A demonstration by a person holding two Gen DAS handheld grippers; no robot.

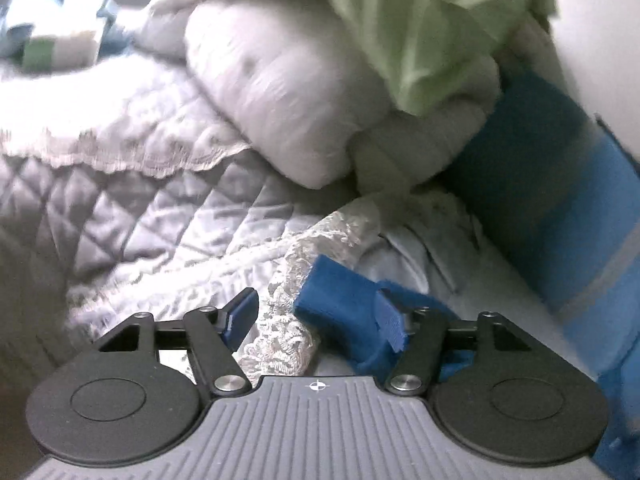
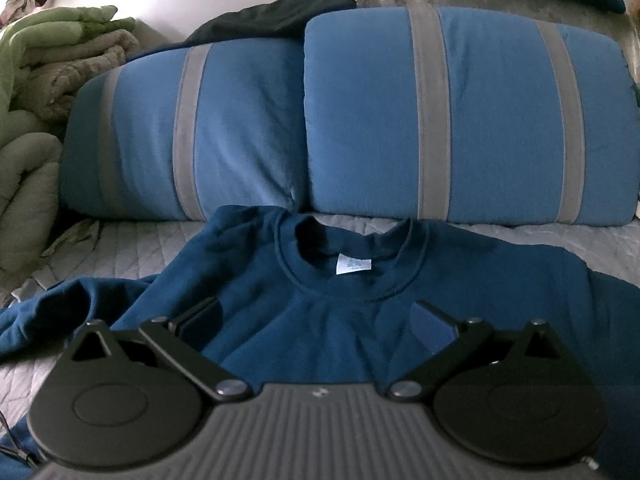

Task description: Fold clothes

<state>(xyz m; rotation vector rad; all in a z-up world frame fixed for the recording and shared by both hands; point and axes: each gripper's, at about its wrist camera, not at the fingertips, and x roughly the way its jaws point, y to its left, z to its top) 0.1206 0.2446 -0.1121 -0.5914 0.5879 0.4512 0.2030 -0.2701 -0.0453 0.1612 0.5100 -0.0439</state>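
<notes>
The navy sweatshirt lies chest-up on the quilted bedspread, collar toward the two blue pillows; its body looks spread flat, one sleeve rumpled out to the side; the sleeve cuff sits beside the left gripper, whose jaws stand apart, gripping nothing; the right gripper hovers low over the chest, just below the collar, likewise released; I judge a sleeve fold is in hand, calling for a pinch at the cuff.
</notes>
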